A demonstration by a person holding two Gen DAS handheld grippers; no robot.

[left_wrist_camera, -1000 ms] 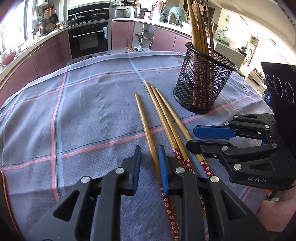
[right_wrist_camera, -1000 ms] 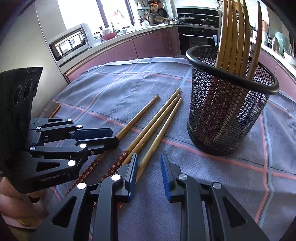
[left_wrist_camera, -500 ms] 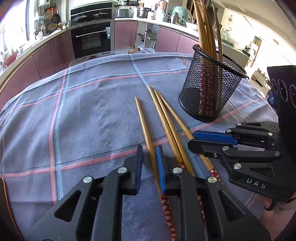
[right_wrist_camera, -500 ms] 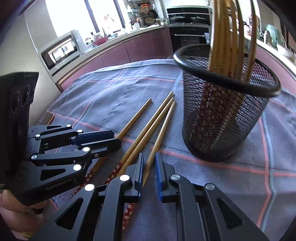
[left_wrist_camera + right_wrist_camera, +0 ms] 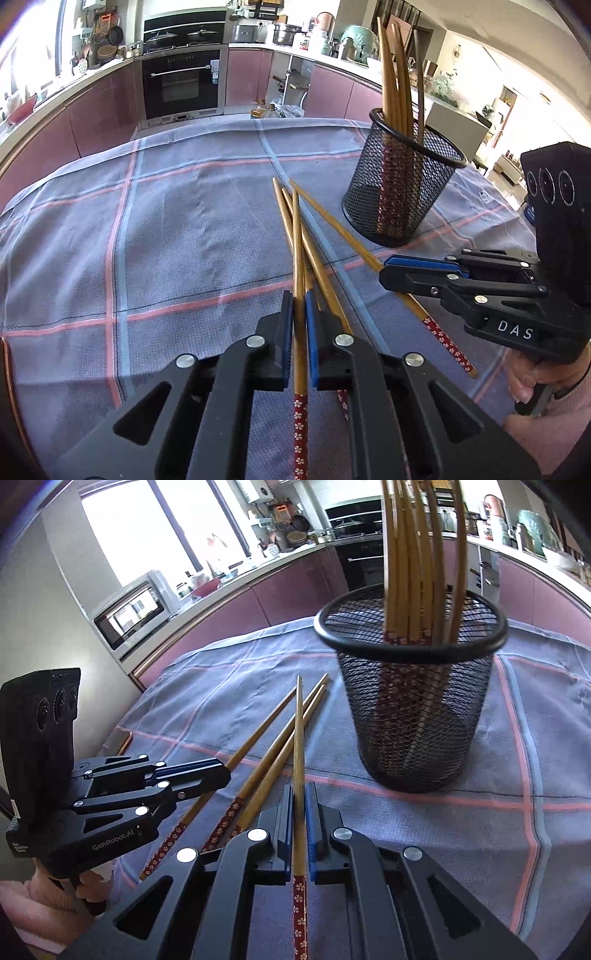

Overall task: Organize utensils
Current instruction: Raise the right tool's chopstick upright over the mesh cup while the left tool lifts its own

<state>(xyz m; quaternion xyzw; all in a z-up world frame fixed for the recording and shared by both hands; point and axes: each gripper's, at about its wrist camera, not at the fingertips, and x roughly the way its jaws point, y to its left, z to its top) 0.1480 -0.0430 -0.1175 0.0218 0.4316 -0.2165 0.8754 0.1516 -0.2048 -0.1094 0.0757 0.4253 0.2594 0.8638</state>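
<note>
Beyond and right of the right hand-held gripper point(image 5: 300, 825), clamped like the left hand-held gripper point(image 5: 300, 325) on a chopstick point(image 5: 298, 746) pointing forward, stands the mesh holder point(image 5: 417, 716), nearer the right hand, on the desk point(image 5: 517, 830).

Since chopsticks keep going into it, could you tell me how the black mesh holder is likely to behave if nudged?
The mesh holder looks light, so it probably slides on the cloth. The tall chopsticks leaning inside likely make it top-heavy and apt to tip.
</note>
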